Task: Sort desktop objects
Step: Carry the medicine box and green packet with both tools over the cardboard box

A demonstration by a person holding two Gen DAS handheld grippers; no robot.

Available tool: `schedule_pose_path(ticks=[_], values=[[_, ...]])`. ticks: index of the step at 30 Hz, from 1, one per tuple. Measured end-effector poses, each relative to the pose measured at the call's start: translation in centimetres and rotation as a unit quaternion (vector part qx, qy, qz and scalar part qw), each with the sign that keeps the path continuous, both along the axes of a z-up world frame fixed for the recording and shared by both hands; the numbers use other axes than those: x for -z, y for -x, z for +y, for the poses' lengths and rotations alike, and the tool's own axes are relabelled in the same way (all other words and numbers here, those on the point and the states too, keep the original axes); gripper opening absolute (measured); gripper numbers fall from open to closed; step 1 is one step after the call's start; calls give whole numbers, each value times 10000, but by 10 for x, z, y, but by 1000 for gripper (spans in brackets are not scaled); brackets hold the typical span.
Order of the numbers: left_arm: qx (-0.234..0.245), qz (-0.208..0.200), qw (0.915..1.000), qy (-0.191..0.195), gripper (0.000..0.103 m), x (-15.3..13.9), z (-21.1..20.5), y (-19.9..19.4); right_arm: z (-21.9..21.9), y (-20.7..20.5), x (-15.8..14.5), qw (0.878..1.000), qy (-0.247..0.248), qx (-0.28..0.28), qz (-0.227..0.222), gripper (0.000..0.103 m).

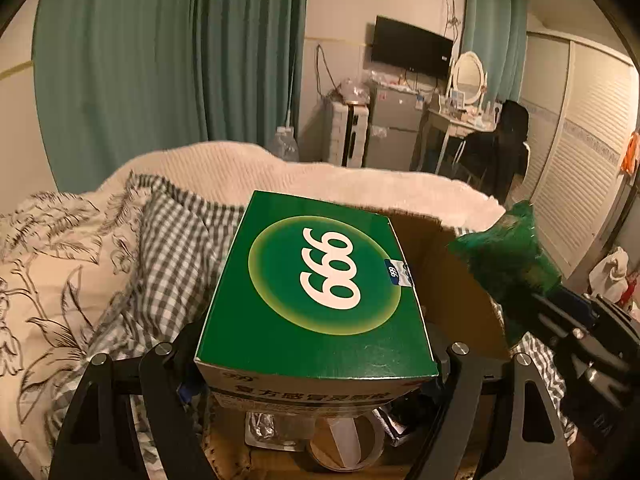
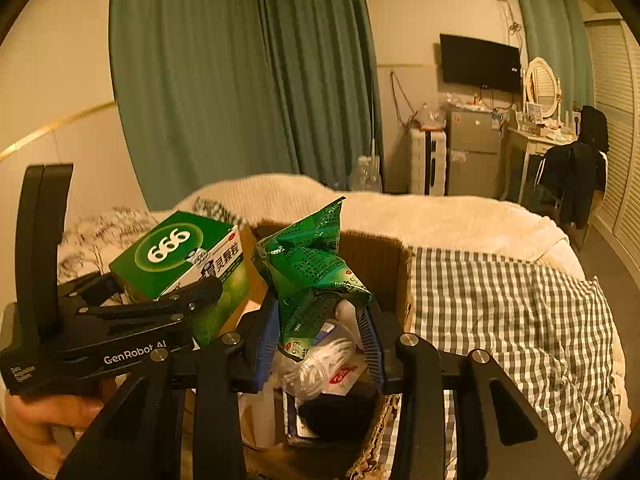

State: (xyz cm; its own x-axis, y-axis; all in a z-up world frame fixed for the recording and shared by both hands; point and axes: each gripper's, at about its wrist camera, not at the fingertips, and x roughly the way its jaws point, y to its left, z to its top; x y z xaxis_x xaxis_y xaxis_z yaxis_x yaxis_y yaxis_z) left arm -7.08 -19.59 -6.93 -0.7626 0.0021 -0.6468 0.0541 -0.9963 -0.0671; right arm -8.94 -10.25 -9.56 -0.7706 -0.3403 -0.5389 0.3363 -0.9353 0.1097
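A green medicine box marked 999 [image 1: 320, 280] fills the middle of the left wrist view, and my left gripper [image 1: 316, 384] is shut on its two sides with the jaws wide. From the right wrist view the same box [image 2: 176, 256] hangs at the left in that gripper [image 2: 200, 292]. My right gripper [image 2: 320, 340] is shut on a crumpled green sachet pack [image 2: 312, 276], pinched between its blue pads [image 2: 268, 336]. That pack [image 1: 508, 256] also shows at the right of the left wrist view. Both items hang over an open cardboard box [image 2: 372, 256].
The cardboard box [image 1: 452, 280] sits on a bed and holds a tape roll [image 1: 348, 440], a clear plastic bottle [image 2: 316, 364] and a dark item [image 2: 336, 412]. A checked blanket [image 2: 500, 320] lies to the right, a floral duvet [image 1: 52, 272] to the left. A hand [image 2: 40, 420] grips the left tool.
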Motion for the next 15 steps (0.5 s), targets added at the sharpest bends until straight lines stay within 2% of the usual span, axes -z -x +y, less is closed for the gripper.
schedule_pose_path(ticks=[7, 15], values=[[-68, -557, 9984, -20, 83, 29, -7, 25, -5, 20, 24, 9985, -372, -73, -394, 37], [-12, -817, 9966, -47, 84, 36, -8, 32, -8, 32, 47, 9944, -644, -120, -826, 38]])
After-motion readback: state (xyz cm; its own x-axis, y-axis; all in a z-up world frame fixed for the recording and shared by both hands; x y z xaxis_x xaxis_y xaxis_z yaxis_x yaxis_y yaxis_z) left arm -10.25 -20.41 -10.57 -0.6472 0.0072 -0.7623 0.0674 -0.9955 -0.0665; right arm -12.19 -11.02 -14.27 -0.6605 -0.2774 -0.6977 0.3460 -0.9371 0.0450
